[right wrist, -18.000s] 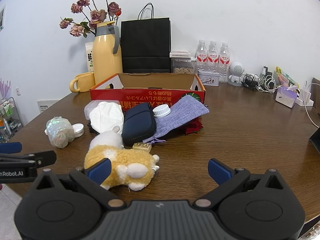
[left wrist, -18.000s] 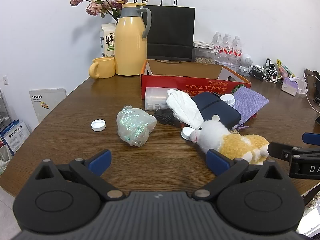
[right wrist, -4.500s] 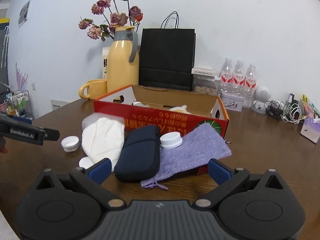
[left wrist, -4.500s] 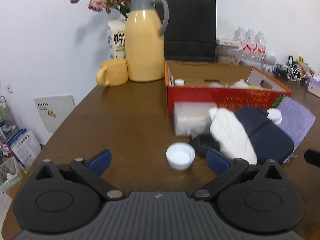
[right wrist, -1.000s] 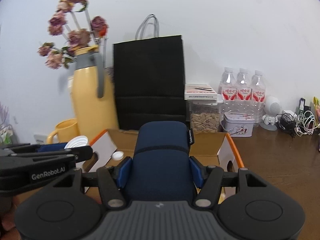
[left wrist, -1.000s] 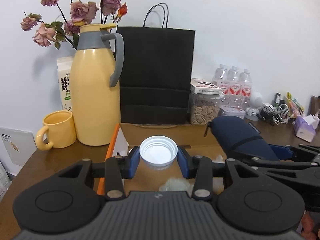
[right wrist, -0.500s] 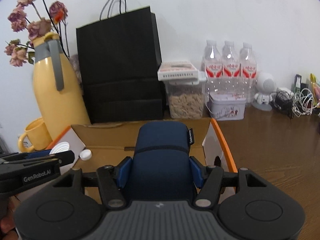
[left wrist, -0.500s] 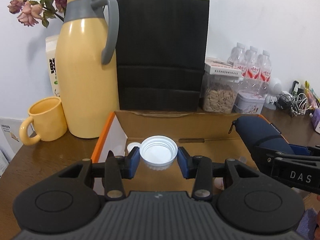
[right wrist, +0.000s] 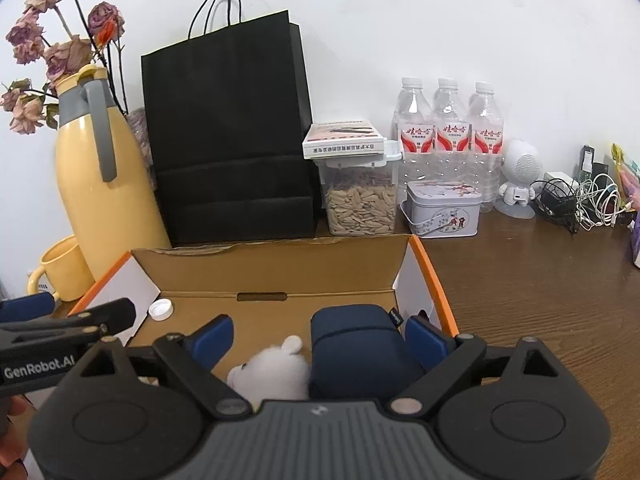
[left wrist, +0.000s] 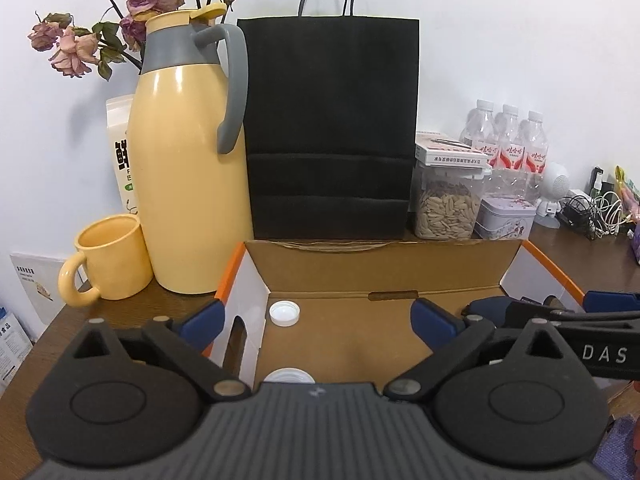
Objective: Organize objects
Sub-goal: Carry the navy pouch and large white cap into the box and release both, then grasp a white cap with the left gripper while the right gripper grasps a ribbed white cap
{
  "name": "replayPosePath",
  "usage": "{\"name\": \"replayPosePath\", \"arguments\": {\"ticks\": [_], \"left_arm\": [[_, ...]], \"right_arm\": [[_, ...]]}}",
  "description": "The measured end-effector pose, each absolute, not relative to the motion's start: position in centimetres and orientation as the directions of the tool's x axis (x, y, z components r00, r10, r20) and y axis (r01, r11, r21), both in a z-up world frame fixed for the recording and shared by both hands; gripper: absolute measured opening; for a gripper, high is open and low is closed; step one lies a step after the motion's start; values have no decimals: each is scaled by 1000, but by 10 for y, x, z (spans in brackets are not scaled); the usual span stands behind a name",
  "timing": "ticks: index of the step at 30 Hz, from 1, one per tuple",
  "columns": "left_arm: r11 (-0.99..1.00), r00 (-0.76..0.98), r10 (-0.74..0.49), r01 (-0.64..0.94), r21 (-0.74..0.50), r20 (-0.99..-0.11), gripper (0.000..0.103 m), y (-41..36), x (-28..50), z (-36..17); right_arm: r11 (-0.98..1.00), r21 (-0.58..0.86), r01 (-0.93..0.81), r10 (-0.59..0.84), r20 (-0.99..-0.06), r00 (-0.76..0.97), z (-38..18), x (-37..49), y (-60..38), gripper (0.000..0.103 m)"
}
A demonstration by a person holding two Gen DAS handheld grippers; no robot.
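Both grippers hang over the open cardboard box (left wrist: 400,276) on the desk (right wrist: 520,280), and both are letting go. The left gripper (left wrist: 316,320) has its fingers opening wide with nothing between them — the white jar lid (left wrist: 289,377) lies on the box floor just below, near a smaller white bottle cap (left wrist: 284,313) by the left wall. The right gripper (right wrist: 320,340) is opening too; the navy pouch (right wrist: 360,352) sits between its fingers but no longer looks pinched, resting in the right end of the box beside the white plush toy (right wrist: 276,372).

To finish the step well, I would let the fingers spread fully before lifting, then draw each gripper straight up so a pad does not snag the pouch's fabric or catch the box wall.

Half a second earlier the lid was clamped between the left fingers and the pouch between the right ones; now both are released into the box.
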State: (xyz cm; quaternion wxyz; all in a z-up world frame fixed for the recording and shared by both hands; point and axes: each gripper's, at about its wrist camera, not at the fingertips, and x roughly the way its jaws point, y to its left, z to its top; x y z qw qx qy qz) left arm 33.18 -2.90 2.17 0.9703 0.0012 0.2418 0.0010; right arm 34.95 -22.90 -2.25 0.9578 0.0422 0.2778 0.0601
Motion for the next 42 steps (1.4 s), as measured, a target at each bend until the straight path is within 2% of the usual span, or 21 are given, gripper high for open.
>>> {"name": "replayPosePath", "arguments": {"ticks": [12,16,18,25,33,42], "left_arm": [[1000,896,8,-17,-16,-444,103,-23,313,34],[1000,906,4,-15,-23,-423,103,-18,295,42],[1000,910,0,-11,-24,-414,103,-15,284,45],[999,917,3,-16,-28,-400,103,0,244,54],[1000,920,13,-22,-19,-391,103,16,196,57],[1000,898,12,-13,0,-439,103,20,148,34]], "right_arm": [[988,80,-133,156,-483,862,-7,329,-224,96],[984,60,-166,175,-452,875,2,309,-220,98],[982,47,-185,187,-435,881,5,296,-219,103],[972,12,-236,221,-394,892,12,247,-217,103],[965,-33,-260,226,-393,891,7,194,-221,103],[959,-47,-280,233,-431,872,-15,145,-227,103]]}}
